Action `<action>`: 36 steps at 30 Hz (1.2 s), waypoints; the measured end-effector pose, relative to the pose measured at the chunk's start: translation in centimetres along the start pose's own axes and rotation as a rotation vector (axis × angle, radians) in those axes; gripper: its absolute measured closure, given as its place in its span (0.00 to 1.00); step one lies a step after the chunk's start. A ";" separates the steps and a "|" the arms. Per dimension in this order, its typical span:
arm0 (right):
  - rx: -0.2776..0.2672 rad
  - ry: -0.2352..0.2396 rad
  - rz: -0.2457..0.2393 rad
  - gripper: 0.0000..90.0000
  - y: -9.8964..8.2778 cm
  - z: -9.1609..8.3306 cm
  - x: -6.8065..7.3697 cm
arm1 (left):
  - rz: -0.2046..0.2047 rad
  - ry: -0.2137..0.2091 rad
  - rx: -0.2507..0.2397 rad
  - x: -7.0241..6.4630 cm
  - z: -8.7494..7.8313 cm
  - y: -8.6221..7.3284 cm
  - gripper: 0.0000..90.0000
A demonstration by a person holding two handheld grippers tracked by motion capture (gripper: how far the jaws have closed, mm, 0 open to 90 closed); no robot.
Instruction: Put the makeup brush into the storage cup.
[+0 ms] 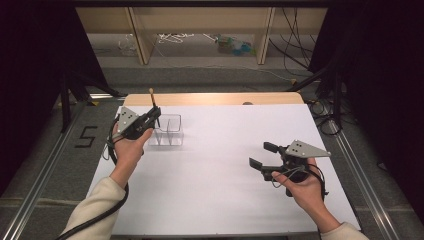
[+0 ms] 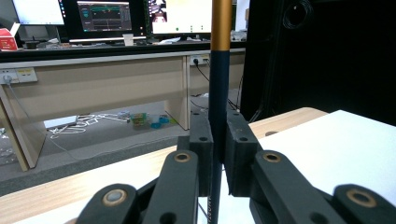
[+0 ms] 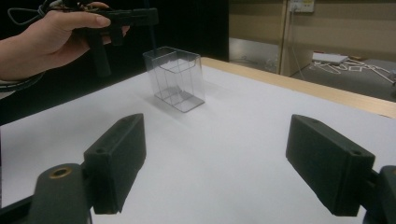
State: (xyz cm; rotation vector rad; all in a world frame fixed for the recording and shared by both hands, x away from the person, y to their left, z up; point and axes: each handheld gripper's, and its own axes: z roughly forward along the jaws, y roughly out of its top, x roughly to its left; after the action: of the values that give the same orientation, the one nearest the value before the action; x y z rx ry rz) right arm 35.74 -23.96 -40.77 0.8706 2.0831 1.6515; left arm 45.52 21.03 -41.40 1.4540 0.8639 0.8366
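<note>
since my left gripper [image 1: 154, 116] is already pinching the pen [image 2: 218, 93] upright right over the clear box [image 1: 169, 130], i'd say pickup's done and just the drop-in is left, right gripper [image 1: 263, 155] idling with jaws spread wide.

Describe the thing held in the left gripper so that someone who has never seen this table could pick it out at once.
Start at the white table and find the clear plastic box near its far left. Just above that box the left gripper grips a thin upright stick. Unlike the see-through box, it is dark blue with an orange-gold upper part.
</note>
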 end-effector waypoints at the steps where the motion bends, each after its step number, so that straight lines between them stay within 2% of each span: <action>1: 0.035 -0.011 -0.003 0.23 0.1 -0.3 0.0 | 0.003 0.002 0.001 0.0 0.0 0.0 0.92; 4: 0.036 -0.012 -0.003 0.23 0.1 -0.3 0.0 | 0.003 0.000 0.002 0.0 0.1 0.0 0.92; 5: 0.034 -0.007 0.010 0.23 0.1 -0.2 0.1 | 0.003 0.000 0.000 0.1 0.2 0.0 0.92; 6: 0.005 0.000 0.000 0.23 0.0 0.0 0.0 | 0.005 0.000 -0.001 0.1 0.2 0.0 0.92; 7: 0.023 -0.011 -0.004 0.23 0.1 -0.2 0.0 | 0.002 0.000 0.000 0.1 0.3 0.0 0.92; 8: 0.020 -0.003 0.019 0.23 0.0 -0.1 0.1 | 0.007 0.003 0.000 0.1 0.3 0.0 0.92; 9: 0.022 -0.001 0.022 0.23 0.0 -0.1 0.1 | 0.006 0.004 -0.002 0.1 0.3 0.0 0.92; 10: 0.022 -0.001 0.022 0.23 0.0 -0.1 0.1 | 0.006 0.003 -0.003 0.1 0.4 0.0 0.92; 11: 0.008 -0.006 0.001 0.23 0.0 -0.1 0.0 | 0.006 0.002 -0.001 0.1 0.4 0.0 0.92; 16: 0.018 0.005 0.025 0.23 0.0 -0.1 0.1 | 0.013 0.005 0.000 0.3 0.5 0.1 0.92; 18: 0.019 0.003 0.023 0.23 0.0 -0.1 0.1 | 0.004 0.005 -0.002 0.3 0.6 0.1 0.92; 32: 0.024 0.005 0.034 0.23 0.0 -0.1 0.1 | 0.000 0.010 0.003 0.4 1.1 -0.1 0.92; 36: 0.018 0.003 0.024 0.23 0.0 -0.1 0.1 | 0.006 0.013 0.012 0.5 1.1 -0.2 0.92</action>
State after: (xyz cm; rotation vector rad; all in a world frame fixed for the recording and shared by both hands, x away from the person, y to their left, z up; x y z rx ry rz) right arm 35.61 -23.96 -40.74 0.9023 2.1008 1.6499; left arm 46.74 20.91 -41.63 1.4633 0.8758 0.8478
